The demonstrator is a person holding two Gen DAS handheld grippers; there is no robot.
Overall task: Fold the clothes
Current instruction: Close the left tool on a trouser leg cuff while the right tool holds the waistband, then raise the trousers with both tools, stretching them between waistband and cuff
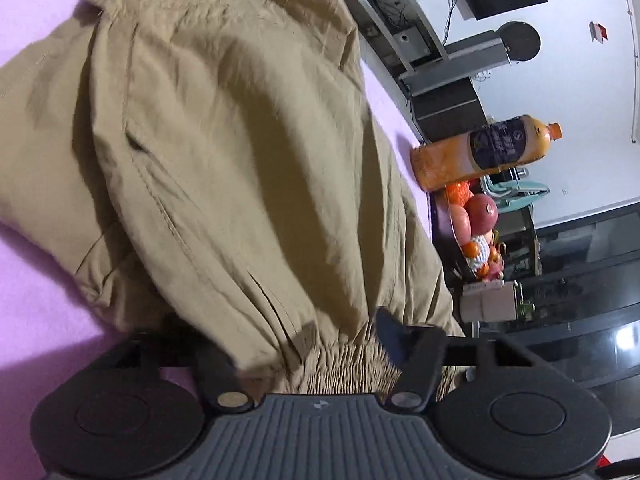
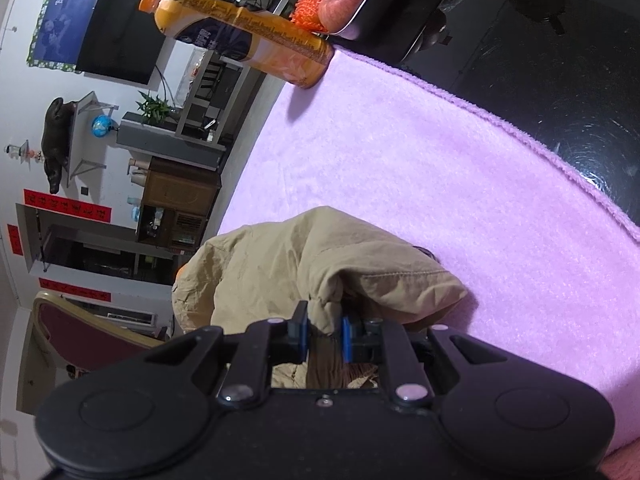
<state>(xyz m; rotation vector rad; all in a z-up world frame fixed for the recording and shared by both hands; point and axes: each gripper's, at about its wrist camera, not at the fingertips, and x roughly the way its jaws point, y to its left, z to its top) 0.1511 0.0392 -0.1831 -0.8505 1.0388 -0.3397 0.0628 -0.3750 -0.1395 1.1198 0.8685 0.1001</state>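
A khaki garment [image 1: 224, 152] with an elastic waistband and seam pockets lies bunched on a pink cloth [image 1: 36, 312]. My left gripper [image 1: 304, 352] is open, its jaws wide apart; the elastic waistband lies between and over them, and the left finger is partly hidden under fabric. In the right wrist view, my right gripper [image 2: 325, 336] is shut on a fold of the same khaki garment [image 2: 280, 264], pinched between blue pads [image 2: 346, 340] just above the pink cloth [image 2: 420, 168].
An orange juice bottle [image 1: 488, 152] stands at the cloth's edge, also in the right wrist view [image 2: 240, 32]. Beside it is a tray of apples and oranges [image 1: 476, 232]. The dark table [image 2: 560, 92] shows beyond the cloth's edge. Shelves and a TV stand behind.
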